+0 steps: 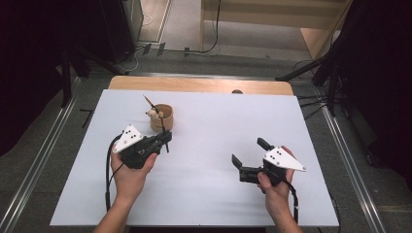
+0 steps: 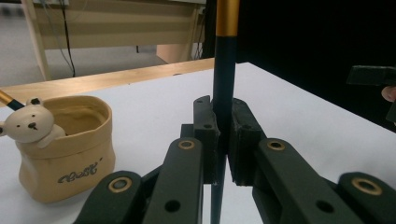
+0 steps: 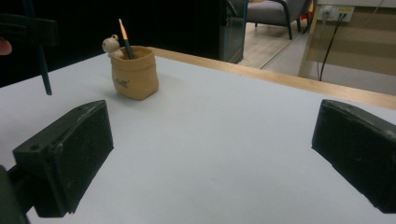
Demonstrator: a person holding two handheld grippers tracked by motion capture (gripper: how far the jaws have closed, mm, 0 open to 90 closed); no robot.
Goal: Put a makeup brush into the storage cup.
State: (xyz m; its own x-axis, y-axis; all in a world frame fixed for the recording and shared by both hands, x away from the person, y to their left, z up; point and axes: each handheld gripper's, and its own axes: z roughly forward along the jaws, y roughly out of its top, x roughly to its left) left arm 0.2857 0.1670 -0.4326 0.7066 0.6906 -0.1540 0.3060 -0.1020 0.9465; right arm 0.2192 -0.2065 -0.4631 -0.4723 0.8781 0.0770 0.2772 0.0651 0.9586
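A tan fabric pen cup (image 1: 162, 118) with a small bear figure (image 2: 30, 125) on its rim stands on the white table top (image 1: 209, 121), left of middle. One pencil (image 3: 125, 39) with an orange tip leans in it. Just in front of the cup, my left gripper (image 1: 167, 138) is shut on a dark pen (image 2: 224, 88) with a gold band, held upright above the table. My right gripper (image 1: 249, 151) is at the front right, open, with bare table between its pads (image 3: 70, 154). The cup (image 3: 135, 72) lies well ahead of it.
A wooden strip (image 1: 199, 85) runs along the table's far edge. Beyond it are the floor, cables and dark stands. A person's hands hold both grippers from the near edge.
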